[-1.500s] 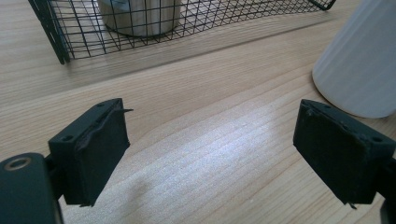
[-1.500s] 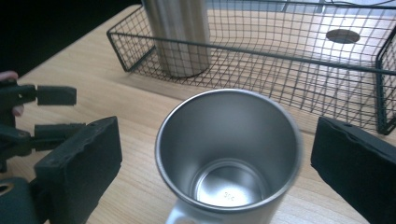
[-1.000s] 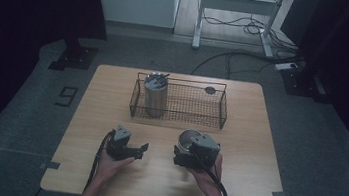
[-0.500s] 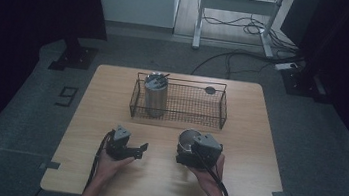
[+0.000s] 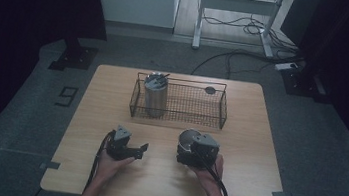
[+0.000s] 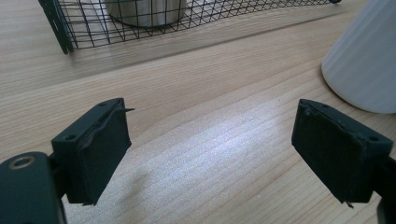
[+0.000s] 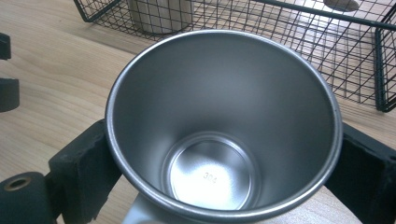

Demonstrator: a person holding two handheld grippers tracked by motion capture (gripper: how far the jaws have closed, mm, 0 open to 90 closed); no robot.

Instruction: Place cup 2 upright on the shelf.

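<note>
The left gripper (image 5: 132, 149) idles, fingers (image 6: 95, 149) wide over bare wooden worktop (image 5: 111, 100). Between the right gripper's (image 5: 191, 145) fingers (image 7: 84, 168) stands the tapered steel cup (image 7: 222, 121); squeeze evenly below the rim, keeping it upright, before moving toward the black wire basket (image 5: 221, 109) beyond.

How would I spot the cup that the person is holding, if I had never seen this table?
Start at the wire basket at the table's far side, then come toward the person. The cup is the empty steel one between the right gripper's jaws. The other cup stands inside the basket with things in it.
</note>
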